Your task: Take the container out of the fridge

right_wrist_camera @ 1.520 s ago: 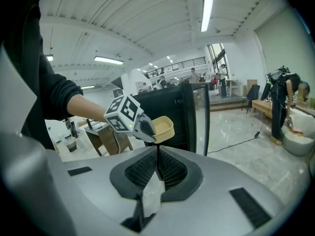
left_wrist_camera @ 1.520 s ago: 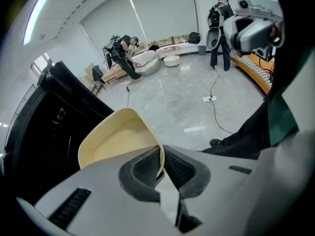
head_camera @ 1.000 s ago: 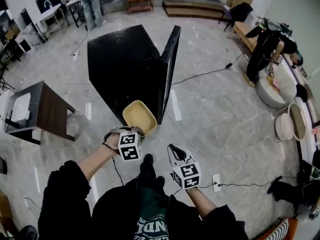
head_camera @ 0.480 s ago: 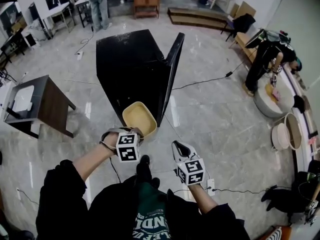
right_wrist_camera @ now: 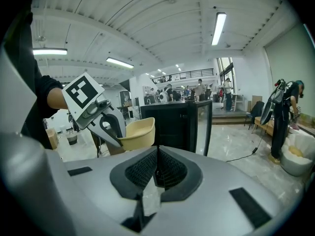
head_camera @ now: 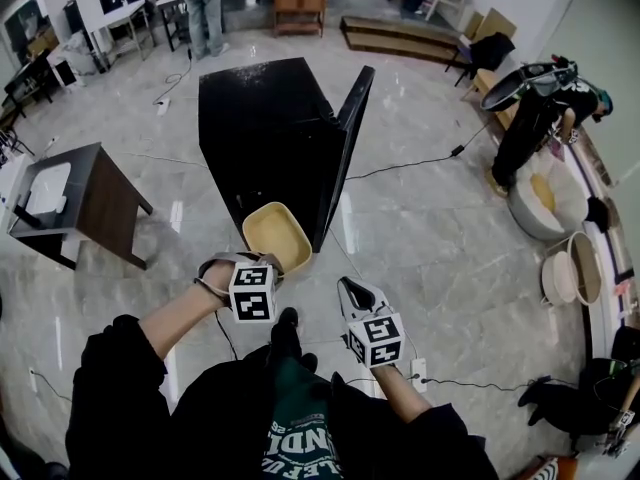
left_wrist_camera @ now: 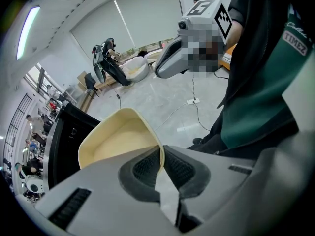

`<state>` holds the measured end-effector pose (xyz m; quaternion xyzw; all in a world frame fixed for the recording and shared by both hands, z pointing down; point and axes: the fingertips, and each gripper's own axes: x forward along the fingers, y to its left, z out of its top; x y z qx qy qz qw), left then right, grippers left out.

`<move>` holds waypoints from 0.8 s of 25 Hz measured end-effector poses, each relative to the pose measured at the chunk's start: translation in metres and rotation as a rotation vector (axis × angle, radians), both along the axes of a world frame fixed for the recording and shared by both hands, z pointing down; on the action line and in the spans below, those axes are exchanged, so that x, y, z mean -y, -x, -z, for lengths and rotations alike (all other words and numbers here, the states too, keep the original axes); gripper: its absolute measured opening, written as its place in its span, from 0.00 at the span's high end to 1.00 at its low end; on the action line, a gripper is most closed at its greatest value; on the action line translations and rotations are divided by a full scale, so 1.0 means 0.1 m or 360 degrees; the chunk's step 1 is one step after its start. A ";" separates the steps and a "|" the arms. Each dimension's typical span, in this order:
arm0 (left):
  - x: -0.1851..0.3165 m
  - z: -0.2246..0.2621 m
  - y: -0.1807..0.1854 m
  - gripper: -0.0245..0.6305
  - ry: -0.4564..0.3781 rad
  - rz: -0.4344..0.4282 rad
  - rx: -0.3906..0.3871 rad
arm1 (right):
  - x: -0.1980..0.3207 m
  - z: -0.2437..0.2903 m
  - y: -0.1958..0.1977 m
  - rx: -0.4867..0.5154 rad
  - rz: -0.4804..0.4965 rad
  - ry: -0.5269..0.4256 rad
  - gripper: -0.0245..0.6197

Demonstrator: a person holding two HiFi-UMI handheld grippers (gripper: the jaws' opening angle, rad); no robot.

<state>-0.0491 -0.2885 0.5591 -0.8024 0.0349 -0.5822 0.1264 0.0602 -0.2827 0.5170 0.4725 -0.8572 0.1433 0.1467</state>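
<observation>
Down at the left gripper [left_wrist_camera: 161, 156] we see the two pads pressed together on the thin rim of the cream container [left_wrist_camera: 115, 142], one pad inside the wall and one outside, so the whole tub hangs off that single pinch at its near edge. That is our worry: with all the weight out beyond the pads, the tub can pivot in the grip and slide free, and there is only the hard floor [head_camera: 430, 228] beneath it. It looks empty to us, which helps, but the wall is smooth and the bite is narrow. The right gripper [right_wrist_camera: 156, 165] has its jaws closed flat on each other with nothing between them, and it hangs on our side of the fridge [head_camera: 262, 128], apart from the tub, so it offers no support if the tub starts to tip. The container itself is already clear of the cabinet, out in front of the fridge's open face and close beside the lower edge of the open door [head_camera: 345, 158]. We judge that a swing toward that door could knock the far rim against it and twist the tub out of the pads. A quick lift or a roll of the hand would do the same.
</observation>
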 end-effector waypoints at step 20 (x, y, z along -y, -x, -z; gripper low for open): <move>-0.14 -0.11 0.11 0.92 0.0045 0.0019 0.0003 | -0.03 -0.04 0.12 -0.0033 0.0045 0.0016 0.91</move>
